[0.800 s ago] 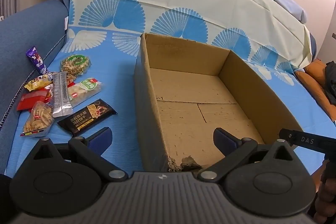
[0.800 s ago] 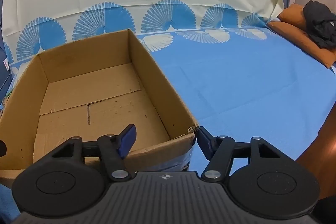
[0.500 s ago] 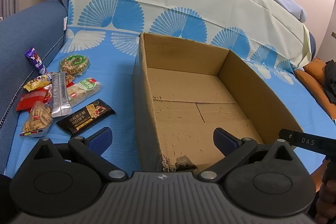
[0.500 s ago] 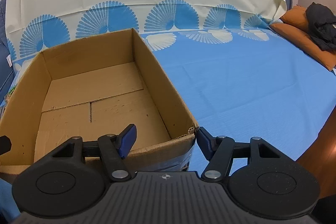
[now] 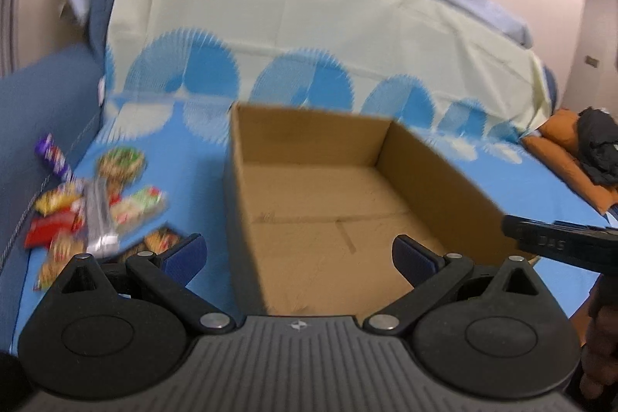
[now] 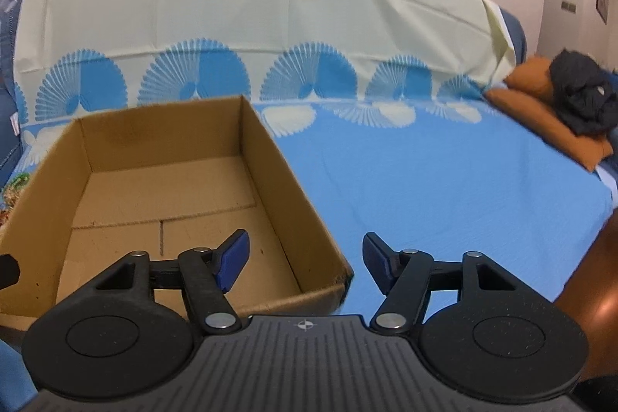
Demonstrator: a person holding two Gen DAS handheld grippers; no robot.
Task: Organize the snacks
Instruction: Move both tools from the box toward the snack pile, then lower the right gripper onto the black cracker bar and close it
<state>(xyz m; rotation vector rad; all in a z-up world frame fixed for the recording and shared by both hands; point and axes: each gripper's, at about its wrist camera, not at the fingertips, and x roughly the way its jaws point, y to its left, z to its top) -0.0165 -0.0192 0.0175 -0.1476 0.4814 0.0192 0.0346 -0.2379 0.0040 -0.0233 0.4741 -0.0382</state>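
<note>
An open, empty cardboard box [image 5: 432,172] lies on the blue bedsheet; it also shows in the right wrist view [image 6: 293,188]. A pile of several snack packets [image 5: 92,203] lies left of the box, blurred, with a purple wrapper [image 5: 52,153] at its far end. My left gripper [image 5: 297,253] is open and empty, over the box's near left corner. My right gripper [image 6: 305,261] is open and empty, astride the box's near right wall. Part of the right gripper [image 5: 556,242] shows in the left wrist view.
A blue sofa arm [image 5: 42,103] borders the snacks on the left. An orange pillow [image 6: 540,111] with a dark garment [image 6: 583,99] lies at the far right. Bare blue sheet [image 6: 444,188] stretches right of the box. The cream backrest cover [image 6: 251,10] rises behind.
Both grippers have tilted up and lifted, so the box and snacks sit lower in view. The left wrist view is motion-blurred. Both stay open and empty.
</note>
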